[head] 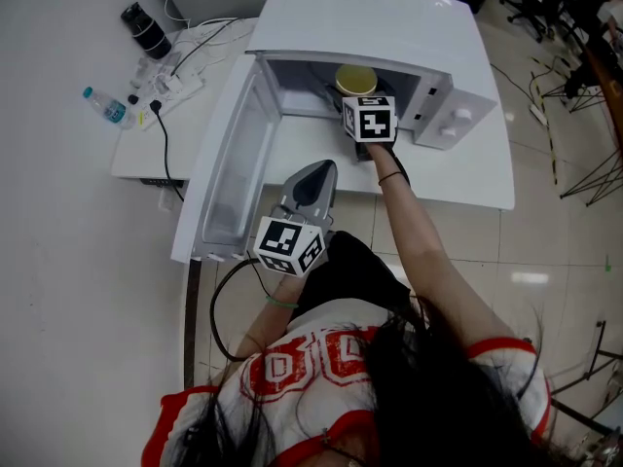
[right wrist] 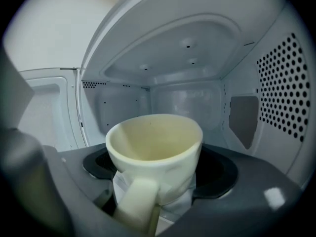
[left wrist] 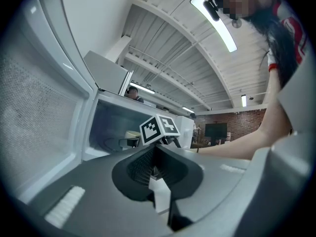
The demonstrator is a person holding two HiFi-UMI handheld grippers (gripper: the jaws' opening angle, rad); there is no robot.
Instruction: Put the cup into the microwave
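The right gripper (head: 362, 112) is reaching into the open cavity of the white microwave (head: 389, 27), its jaws pinching a cream ceramic cup (right wrist: 155, 147) between them. The cup is sitting upright with its mouth open to the top and its handle (right wrist: 134, 201) pointing back towards the gripper's camera. It is well inside the oven — the perforated side wall (right wrist: 286, 98) is showing on its right and the pale rear wall behind it. Whether its base is touching the oven floor cannot be told.

The microwave door (head: 229, 163) is standing swung wide open to the left, and the control panel (head: 456, 120) with its knobs is lying at the right of the opening. The left gripper (head: 317, 173) is hovering just in front of the oven, beside the open door, its jaws pressed together with nothing between them — from its own view the right gripper's marker cube (left wrist: 159, 128) is showing at the oven mouth.

The microwave is resting on a white table (head: 467, 178). On the table's far left end a plastic water bottle (head: 107, 108), a power strip with cables (head: 177, 86) and a black cylindrical object (head: 146, 29) are lying well apart from the oven opening.
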